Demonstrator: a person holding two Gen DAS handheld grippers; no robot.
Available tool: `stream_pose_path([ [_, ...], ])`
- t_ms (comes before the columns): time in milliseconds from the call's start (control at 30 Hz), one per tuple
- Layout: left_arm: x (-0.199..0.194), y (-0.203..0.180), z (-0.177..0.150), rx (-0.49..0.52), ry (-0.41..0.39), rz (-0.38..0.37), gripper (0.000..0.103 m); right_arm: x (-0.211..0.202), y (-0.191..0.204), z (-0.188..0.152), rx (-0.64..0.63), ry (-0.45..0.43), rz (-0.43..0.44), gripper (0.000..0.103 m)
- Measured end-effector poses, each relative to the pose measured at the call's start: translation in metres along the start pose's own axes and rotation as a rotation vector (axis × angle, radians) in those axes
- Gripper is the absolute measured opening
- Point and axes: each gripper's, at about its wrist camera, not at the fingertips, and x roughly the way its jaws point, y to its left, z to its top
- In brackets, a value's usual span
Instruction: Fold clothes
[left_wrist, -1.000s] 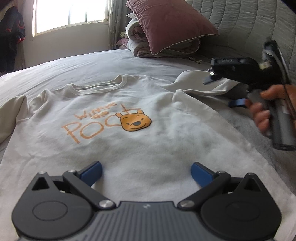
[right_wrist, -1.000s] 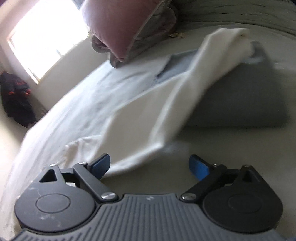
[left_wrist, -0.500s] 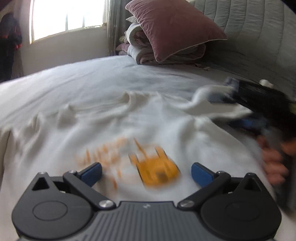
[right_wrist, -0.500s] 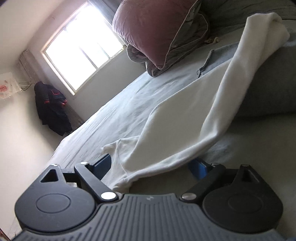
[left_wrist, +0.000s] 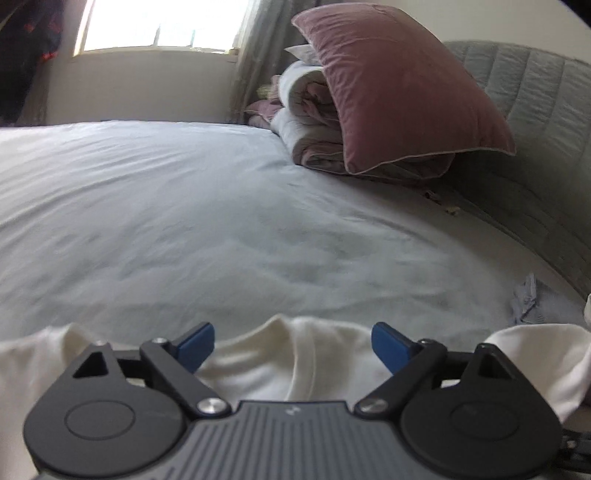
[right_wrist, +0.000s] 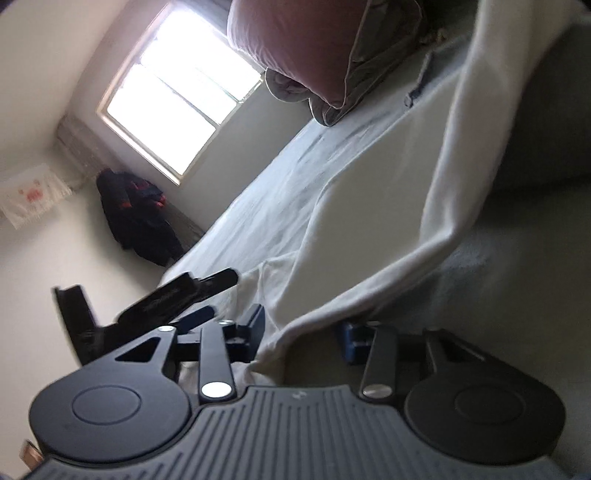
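Moved forward over the last second, left gripper (left_wrist: 291, 339) now at the neck end of the cream sweatshirt (left_wrist: 280, 369); printed chest gone from its view, only the ribbed collar (left_wrist: 299, 350) left at the near edge. Spread flat on the pale bed sheet (left_wrist: 221, 221), sweatshirt close to both tools, one sleeve (right_wrist: 461, 166) draped far right up over a grey fold of bedding. Left tongs released and wide, just closed a little, collar lying between the blue pads without being pinched. Right gripper (right_wrist: 303, 332) just drawn in about halfway, sleeve's lower edge between its pads; cannot tell whether actually clamped on the cloth. Beyond the garment, bare sheet stretching far. At far right, pink pillow (left_wrist: 399, 92) leaning on a folded quilt (left_wrist: 306, 122), grey padded headboard (left_wrist: 535, 110) behind. Far left, bright window (right_wrist: 177, 92) and dark jacket (right_wrist: 136, 218) hanging against the wall.
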Motion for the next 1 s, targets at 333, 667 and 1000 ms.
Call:
stream_pose_path([
  [333, 0.010, -0.026, 0.016, 0.126, -0.002, -0.132, 0.086, -0.010, -0.012, 0.003, 0.136, -0.021, -0.069, 0.003],
  [667, 0.030, -0.065, 0.003, 0.312, 0.162, -0.139, 0.049, -0.009, -0.003, -0.004, 0.090, -0.038, -0.115, 0.003],
  [1000, 0.014, -0.074, -0.011, 0.264, 0.010, 0.003, 0.009, -0.006, -0.009, -0.003, 0.094, -0.055, -0.122, 0.003],
])
